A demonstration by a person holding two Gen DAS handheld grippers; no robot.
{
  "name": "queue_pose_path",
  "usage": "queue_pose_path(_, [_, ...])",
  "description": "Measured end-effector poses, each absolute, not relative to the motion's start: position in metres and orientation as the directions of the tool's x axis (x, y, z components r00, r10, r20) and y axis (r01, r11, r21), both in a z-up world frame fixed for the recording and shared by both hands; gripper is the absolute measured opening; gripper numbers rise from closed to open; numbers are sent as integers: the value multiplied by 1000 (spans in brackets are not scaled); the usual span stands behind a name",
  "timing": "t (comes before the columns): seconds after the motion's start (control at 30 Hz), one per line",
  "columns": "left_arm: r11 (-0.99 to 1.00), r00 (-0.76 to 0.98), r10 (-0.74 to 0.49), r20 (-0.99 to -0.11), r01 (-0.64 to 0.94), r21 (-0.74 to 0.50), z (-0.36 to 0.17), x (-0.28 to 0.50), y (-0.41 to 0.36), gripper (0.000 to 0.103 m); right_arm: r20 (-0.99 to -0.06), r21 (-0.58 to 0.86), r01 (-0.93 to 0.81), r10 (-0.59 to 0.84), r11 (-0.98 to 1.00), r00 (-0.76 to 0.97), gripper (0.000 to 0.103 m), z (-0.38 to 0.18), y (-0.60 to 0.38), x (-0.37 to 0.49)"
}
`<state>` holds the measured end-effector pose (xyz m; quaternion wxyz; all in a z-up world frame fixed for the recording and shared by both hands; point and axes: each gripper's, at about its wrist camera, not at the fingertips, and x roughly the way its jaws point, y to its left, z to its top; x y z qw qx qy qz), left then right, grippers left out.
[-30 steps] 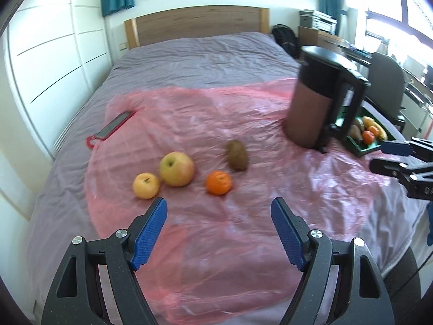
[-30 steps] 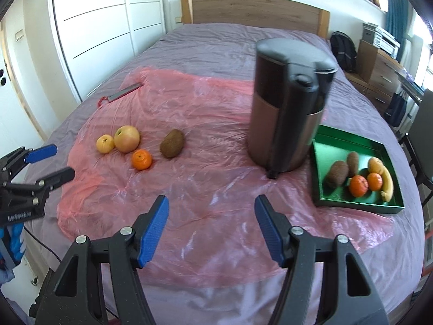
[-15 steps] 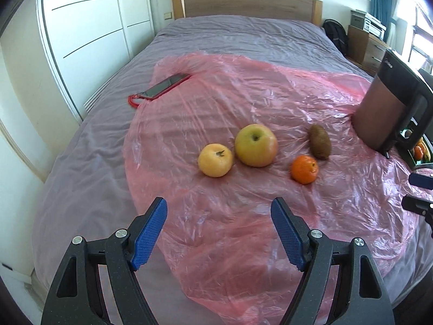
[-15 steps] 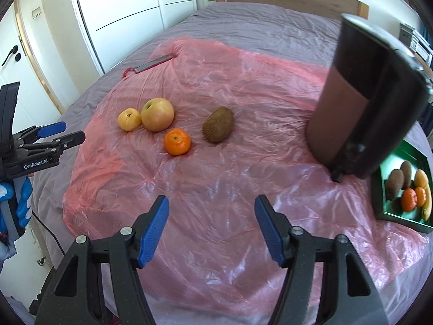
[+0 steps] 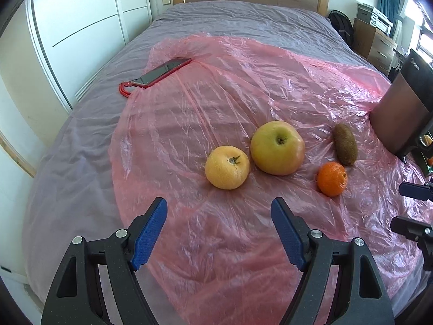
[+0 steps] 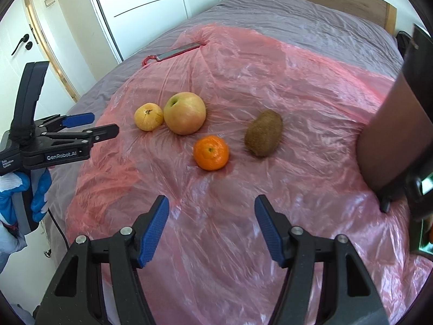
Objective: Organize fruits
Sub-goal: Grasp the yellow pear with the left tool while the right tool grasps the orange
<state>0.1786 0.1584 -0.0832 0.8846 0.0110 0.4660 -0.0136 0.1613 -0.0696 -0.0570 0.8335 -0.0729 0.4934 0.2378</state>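
Note:
Four fruits lie on a pink plastic sheet (image 5: pixel 222 86) on the bed: a small yellow fruit (image 5: pixel 226 167), a large yellow-green apple (image 5: pixel 277 147), a tangerine (image 5: pixel 332 178) and a kiwi (image 5: pixel 345 144). My left gripper (image 5: pixel 219 233) is open and empty, just short of the yellow fruit. My right gripper (image 6: pixel 211 226) is open and empty, just short of the tangerine (image 6: pixel 211 152), with the kiwi (image 6: pixel 263 132) right of it. The left gripper also shows at the left edge of the right wrist view (image 6: pixel 92 124).
A tall dark-and-brown kettle (image 6: pixel 392 135) stands at the right on the sheet. A sliver of the green fruit tray (image 5: pixel 426 159) shows behind it. A phone in a red case (image 5: pixel 159 73) lies at the sheet's far left edge. White wardrobe doors (image 5: pixel 89 27) line the left side.
Both grippers have swung left and moved closer to the four loose fruits. The kettle and tray have slid to the right edge of both views. Both stay open.

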Motion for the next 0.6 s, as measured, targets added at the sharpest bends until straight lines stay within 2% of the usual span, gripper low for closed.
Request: queue_pose_path(0.6, [998,526,-36,-850,62,-4,-127,234,157,74,-856,172,-487,375,856,357,99,-98,-40,219])
